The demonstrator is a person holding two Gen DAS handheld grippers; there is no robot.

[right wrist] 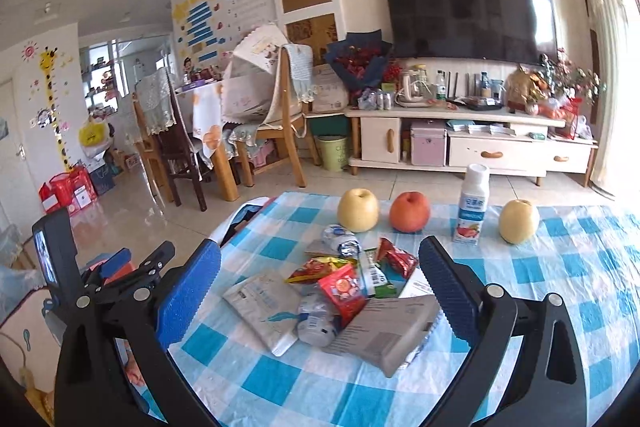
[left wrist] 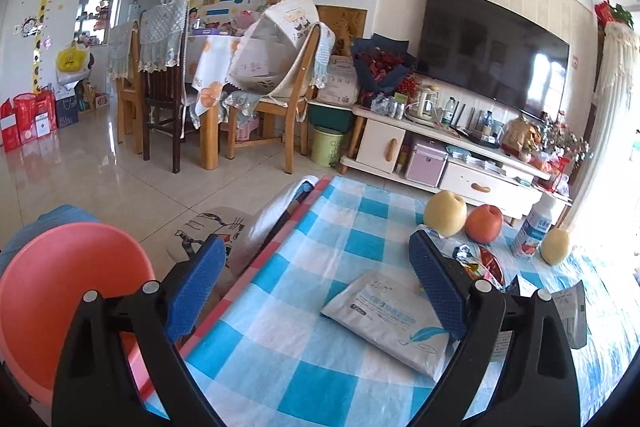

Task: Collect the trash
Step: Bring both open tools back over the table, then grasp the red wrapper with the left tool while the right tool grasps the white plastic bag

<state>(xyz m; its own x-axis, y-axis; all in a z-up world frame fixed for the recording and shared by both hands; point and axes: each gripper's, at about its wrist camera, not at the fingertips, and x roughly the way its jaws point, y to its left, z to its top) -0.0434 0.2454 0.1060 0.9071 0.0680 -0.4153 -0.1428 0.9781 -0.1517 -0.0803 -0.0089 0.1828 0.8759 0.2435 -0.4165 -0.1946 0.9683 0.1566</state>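
Observation:
A pile of trash lies on the blue-checked tablecloth [right wrist: 560, 267]: a flat white packet [right wrist: 264, 303], red snack wrappers [right wrist: 344, 287], crumpled foil [right wrist: 340, 241], a crushed clear bottle [right wrist: 316, 319] and a grey carton [right wrist: 392, 331]. My right gripper [right wrist: 320, 291] is open and hovers over the pile, empty. My left gripper [left wrist: 320, 283] is open above the table's left edge, empty, with the white packet [left wrist: 388, 323] between its fingers' line. A pink bin [left wrist: 68, 291] sits low at the left.
Two yellow apples [right wrist: 358, 209], a red apple [right wrist: 410, 211] and a yogurt bottle [right wrist: 472, 205] stand in a row at the table's far side. Beyond are a TV cabinet [right wrist: 472, 143], a green bin [right wrist: 334, 151] and dining chairs [right wrist: 276, 131]. The left gripper shows in the right wrist view [right wrist: 120, 267].

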